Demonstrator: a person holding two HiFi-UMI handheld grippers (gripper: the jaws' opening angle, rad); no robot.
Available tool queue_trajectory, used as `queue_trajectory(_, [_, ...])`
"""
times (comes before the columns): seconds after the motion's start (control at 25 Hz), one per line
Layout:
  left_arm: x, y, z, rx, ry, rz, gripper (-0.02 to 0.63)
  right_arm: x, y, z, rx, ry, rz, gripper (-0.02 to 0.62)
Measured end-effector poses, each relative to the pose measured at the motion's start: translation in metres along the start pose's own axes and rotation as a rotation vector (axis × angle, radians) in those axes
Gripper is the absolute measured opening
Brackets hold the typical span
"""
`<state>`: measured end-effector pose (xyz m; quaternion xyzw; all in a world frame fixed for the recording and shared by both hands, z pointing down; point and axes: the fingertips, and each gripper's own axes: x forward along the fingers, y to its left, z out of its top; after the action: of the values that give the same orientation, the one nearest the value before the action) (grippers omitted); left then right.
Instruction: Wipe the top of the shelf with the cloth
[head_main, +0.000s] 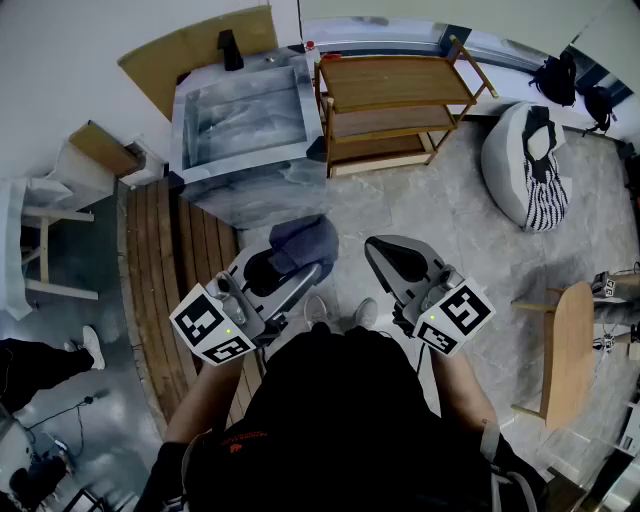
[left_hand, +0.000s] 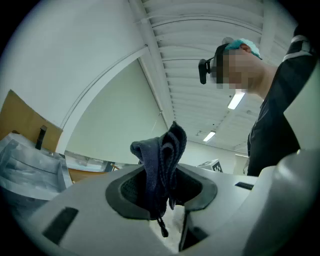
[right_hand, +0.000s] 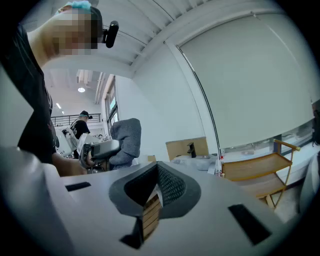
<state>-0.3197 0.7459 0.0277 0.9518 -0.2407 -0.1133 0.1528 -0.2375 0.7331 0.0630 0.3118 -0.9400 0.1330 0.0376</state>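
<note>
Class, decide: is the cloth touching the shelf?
Apart. The head view shows the cloth clamped in the left tool, with floor between it and the shelf.

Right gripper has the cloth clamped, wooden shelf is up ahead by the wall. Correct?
Wrong gripper. The cloth is clamped in the left gripper, not the right; the left gripper view shows it between the jaws. The right gripper holds nothing. The wooden shelf is up ahead by the wall.
</note>
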Motion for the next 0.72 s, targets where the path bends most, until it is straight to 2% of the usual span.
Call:
queue_trajectory(0.44, [0.01,-0.003,-0.005,-0.01,0.001,0.004,0.147,-0.012,-0.014,0.005,0.015,-0.036,-0.039,0.005])
queue_trajectory(0.72, [0.031,-0.011,-0.019,-0.013,0.013,0.028,0.147,-0.034,-0.028,0.0,0.02,-0.029,-0.019,0.005])
